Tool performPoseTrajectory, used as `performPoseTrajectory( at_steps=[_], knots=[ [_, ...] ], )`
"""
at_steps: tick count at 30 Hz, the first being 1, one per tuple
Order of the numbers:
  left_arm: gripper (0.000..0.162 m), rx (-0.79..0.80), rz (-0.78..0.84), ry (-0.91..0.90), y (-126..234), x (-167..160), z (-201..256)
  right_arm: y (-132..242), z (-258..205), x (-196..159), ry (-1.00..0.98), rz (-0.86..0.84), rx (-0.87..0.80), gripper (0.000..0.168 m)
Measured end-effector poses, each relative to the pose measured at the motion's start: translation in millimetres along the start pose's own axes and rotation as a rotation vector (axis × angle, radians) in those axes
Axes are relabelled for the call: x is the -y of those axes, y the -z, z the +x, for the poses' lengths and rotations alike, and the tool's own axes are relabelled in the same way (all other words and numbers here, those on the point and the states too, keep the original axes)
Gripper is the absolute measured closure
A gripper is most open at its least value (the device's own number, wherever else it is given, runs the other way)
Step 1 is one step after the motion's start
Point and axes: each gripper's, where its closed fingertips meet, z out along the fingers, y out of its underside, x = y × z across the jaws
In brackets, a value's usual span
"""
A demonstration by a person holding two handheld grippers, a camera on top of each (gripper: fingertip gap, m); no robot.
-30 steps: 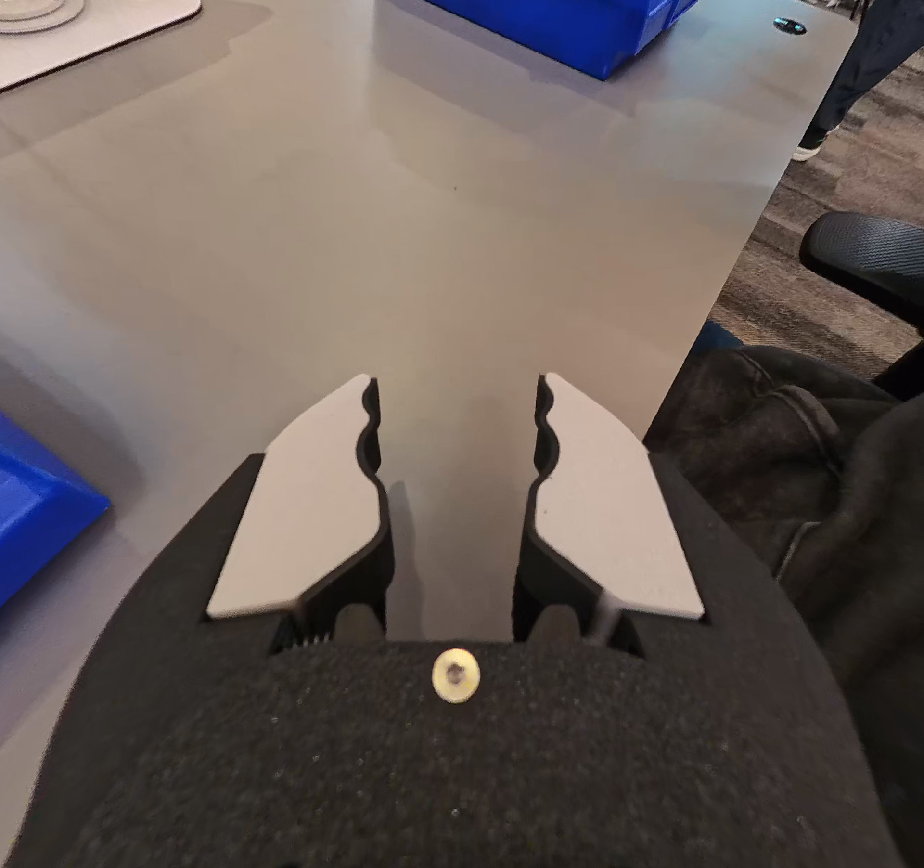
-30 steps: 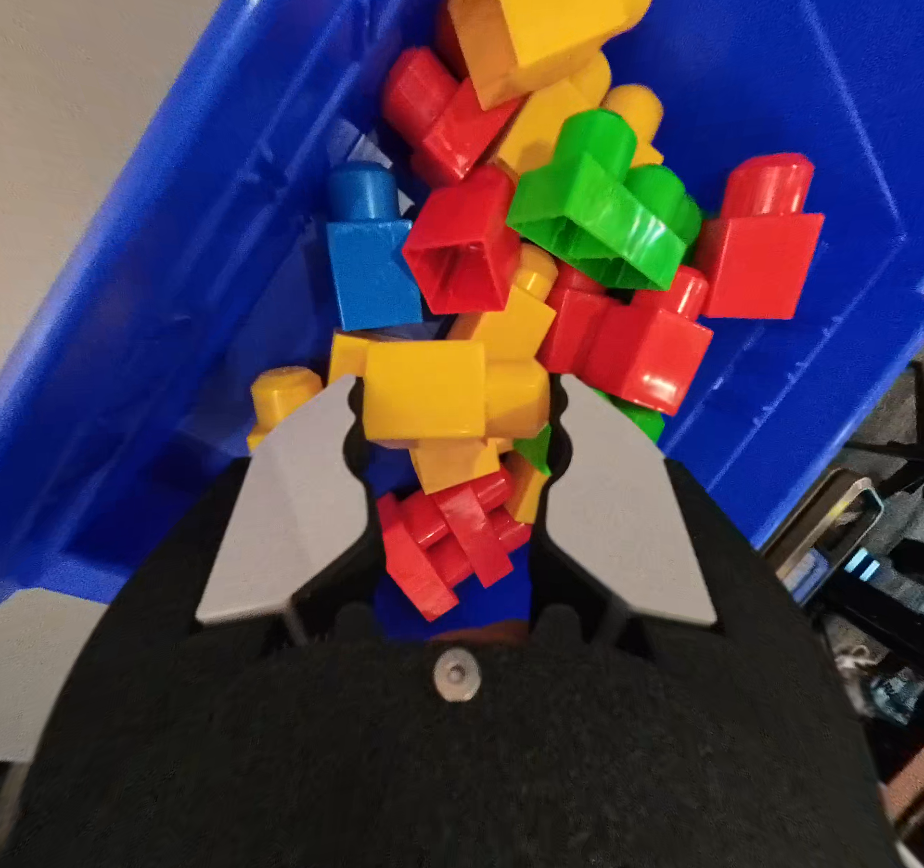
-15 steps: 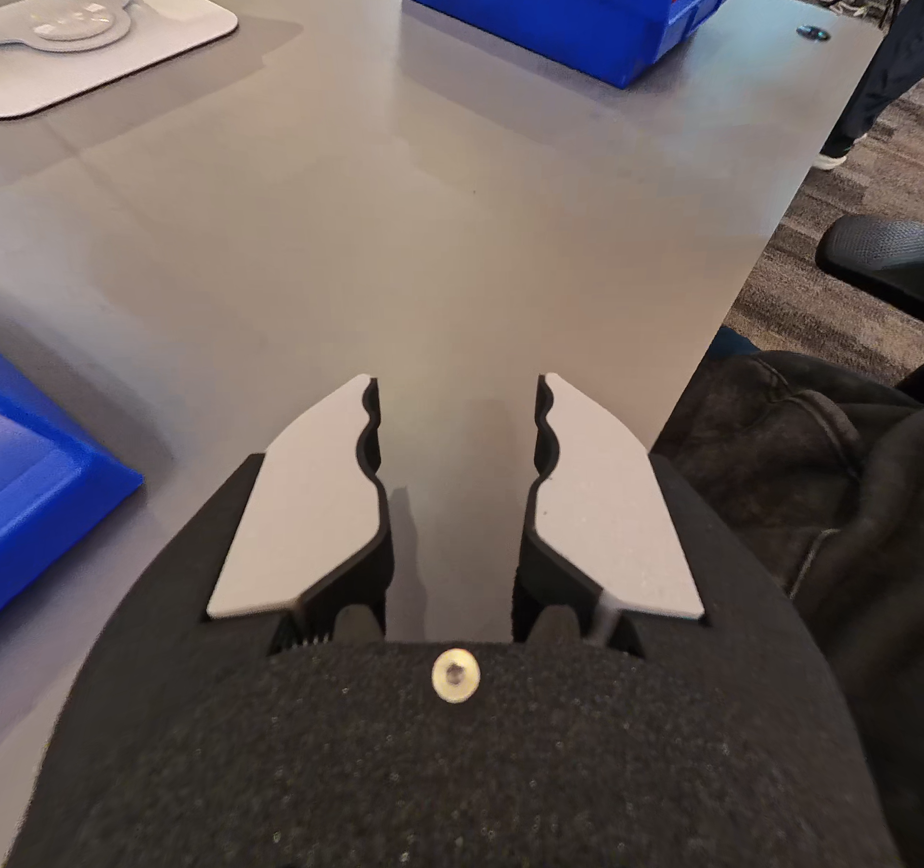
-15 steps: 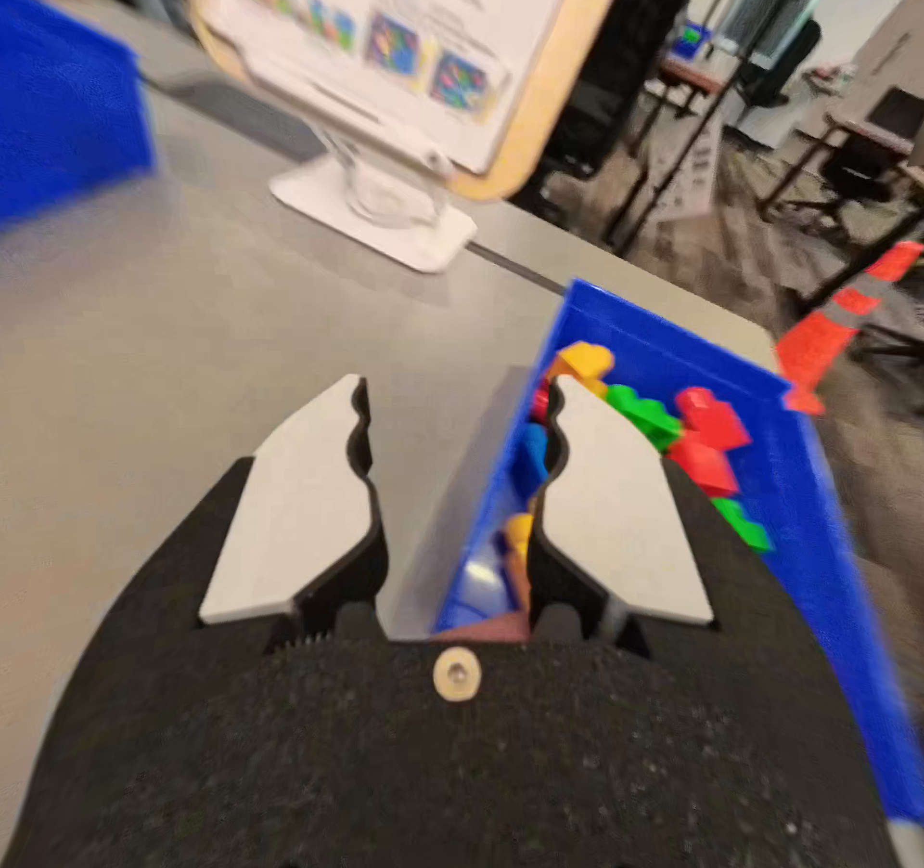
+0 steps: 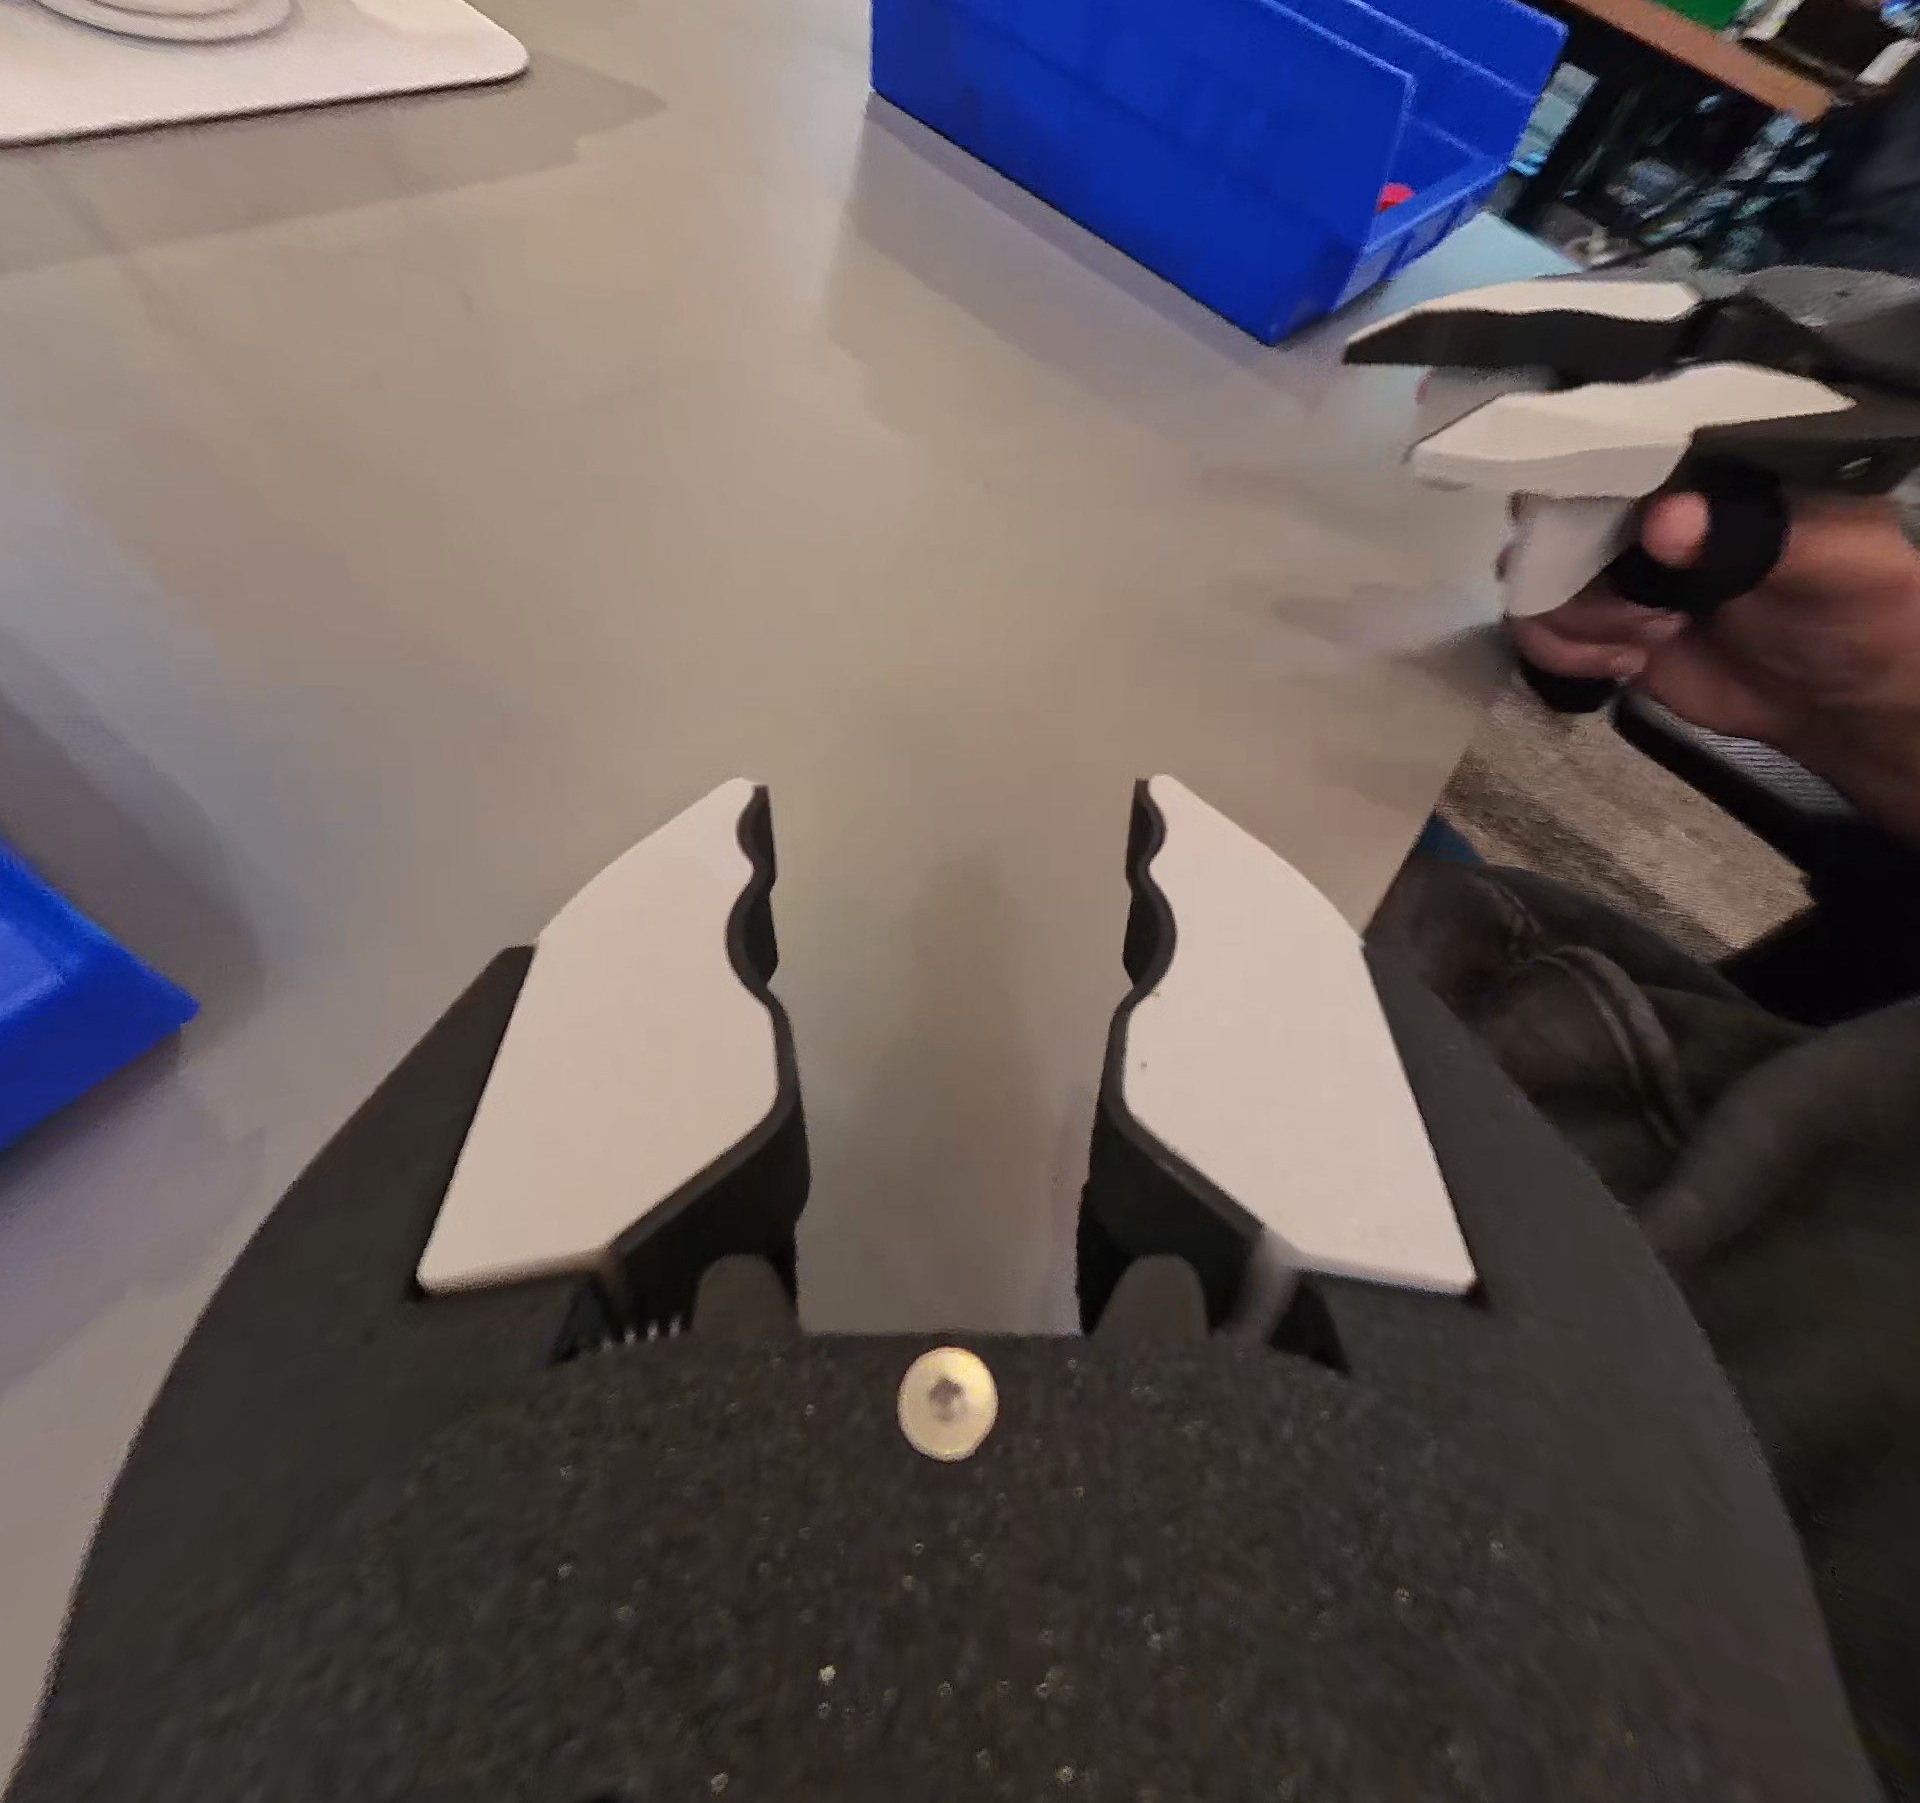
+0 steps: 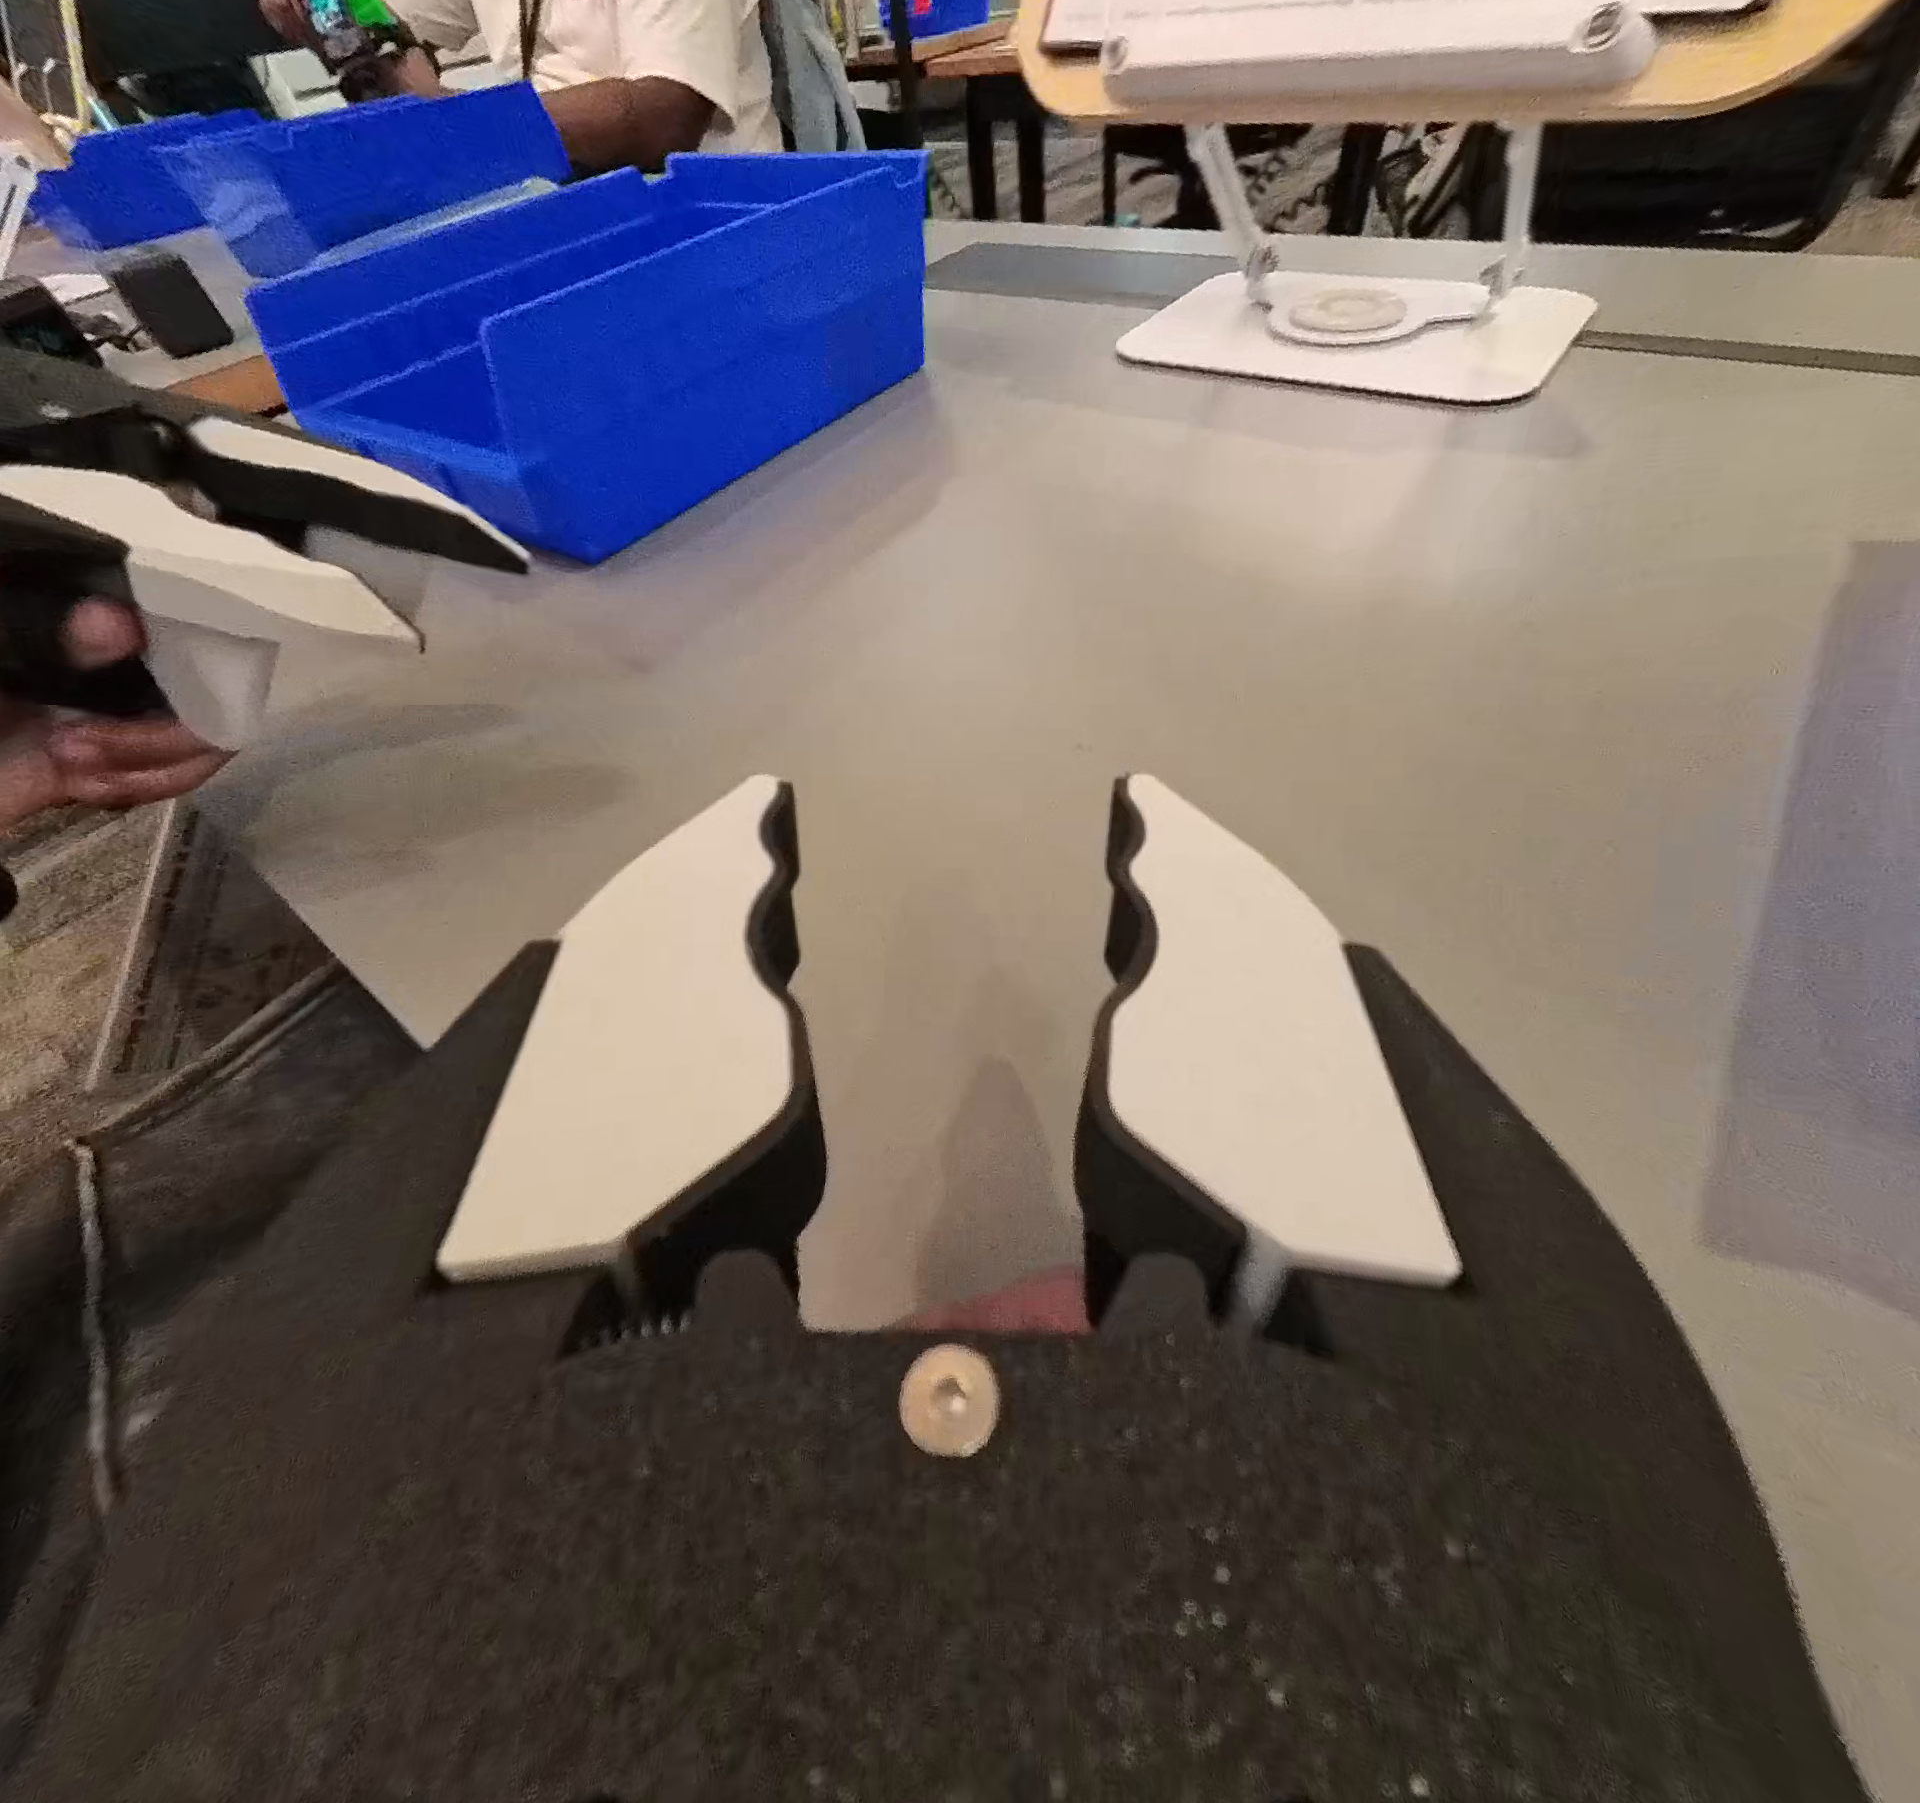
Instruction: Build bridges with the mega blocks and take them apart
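Grey desk (image 5: 644, 465) bare, no bridge started; left gripper (image 5: 951, 797) and right gripper (image 6: 951, 787) both spread and empty, blocks presumably in blue bin (image 5: 1174, 91).

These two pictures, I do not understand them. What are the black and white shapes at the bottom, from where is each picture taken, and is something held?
A person holds two hand tools, each with two fingers and a camera looking along them. The left wrist view shows the left gripper below and the right gripper at the right edge, gripped by a hand. The right wrist view shows the right gripper itself. Both are open and empty, above a grey table. On it stand a blue bin, another blue bin, and a white stand carrying a board. No built bridge is visible.
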Motion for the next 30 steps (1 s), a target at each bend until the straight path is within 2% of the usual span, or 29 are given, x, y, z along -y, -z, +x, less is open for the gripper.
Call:
performPoseTrajectory(
  at_steps=[4,9,11,14,17,22,25,30],
  knots=[
    [0.096,0.125,0.043,-0.063,3.0,3.7,-11.1,8.1,14.3,5.5,0.0,0.049,-0.034,0.115],
    [0.099,0.195,0.056,-0.031,14.4,9.8,-20.0,9.1,16.1,6.4,-0.005,0.06,-0.031,0.121],
    [0.1,0.235,0.089,-0.005,30.9,26.2,-27.5,8.0,16.3,4.2,-0.004,0.05,-0.033,0.121],
    [0.101,0.343,0.135,0.038,65.3,69.6,-62.3,8.3,15.6,4.0,0.006,0.055,-0.038,0.122],
    [0.099,0.451,0.02,0.137,75.8,101.4,-124.2,5.7,13.2,2.5,0.008,0.037,-0.024,0.124],
    [0.101,0.623,-0.232,0.309,45.1,126.7,-243.2,3.5,11.0,3.2,-0.042,0.04,0.009,0.125],
    [0.103,0.626,-0.356,0.408,13.9,123.5,-276.7,4.0,12.5,3.6,-0.068,0.041,0.02,0.125],
    [0.102,0.706,-0.541,0.471,-12.3,91.5,-311.7,7.4,17.2,3.1,-0.075,0.042,0.016,0.125]
  ],
)
